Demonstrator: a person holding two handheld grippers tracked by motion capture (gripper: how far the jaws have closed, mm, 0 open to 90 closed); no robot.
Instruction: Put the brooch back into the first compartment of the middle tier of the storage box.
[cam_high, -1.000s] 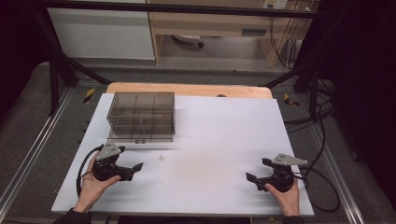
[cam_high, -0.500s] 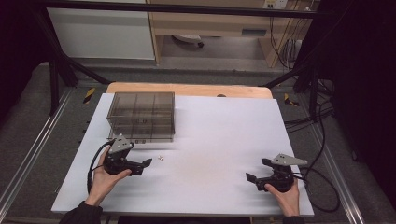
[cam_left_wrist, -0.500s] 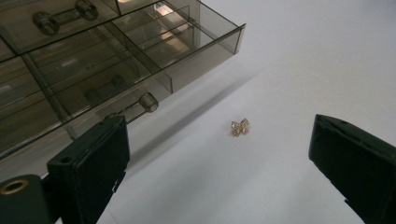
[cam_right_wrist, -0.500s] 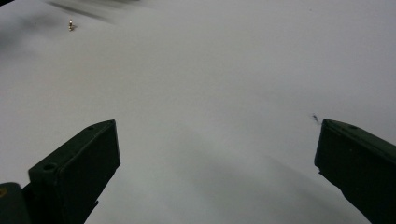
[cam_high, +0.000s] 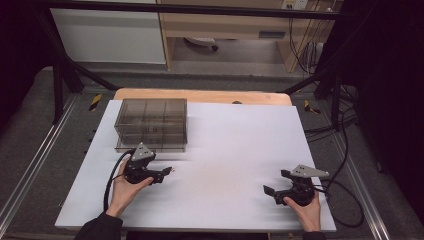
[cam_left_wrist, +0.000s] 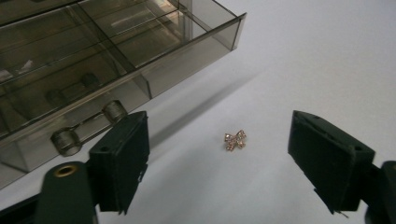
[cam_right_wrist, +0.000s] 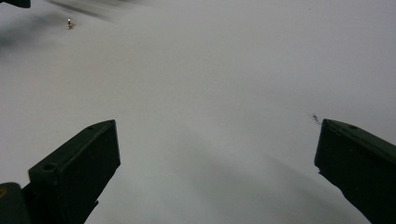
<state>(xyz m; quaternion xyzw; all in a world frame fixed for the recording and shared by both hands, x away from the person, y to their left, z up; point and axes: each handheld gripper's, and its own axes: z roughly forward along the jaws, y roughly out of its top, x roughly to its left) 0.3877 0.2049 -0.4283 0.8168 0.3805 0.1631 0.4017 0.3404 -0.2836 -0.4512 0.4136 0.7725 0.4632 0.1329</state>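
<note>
A tiny pink-gold bow-shaped stud lies on the white table, just in front of a smoky clear compartment box. My left gripper points at the stud, which lies between the two jaws without touching either. Its jaws have just been closing and still stand apart. In the high view the left gripper is at the front left, below the box. My right gripper rests at the front right, open, with only bare table between its jaws. The stud is far from it.
The box stands at the table's back left, its near wall bearing two small round hinge barrels. A wooden board edge runs behind the white top. Cables trail off the right side.
The left hand has moved right and a little forward across the table, bringing its jaws around the stud, and the jaws stand narrower than before. The right hand has stayed put.
</note>
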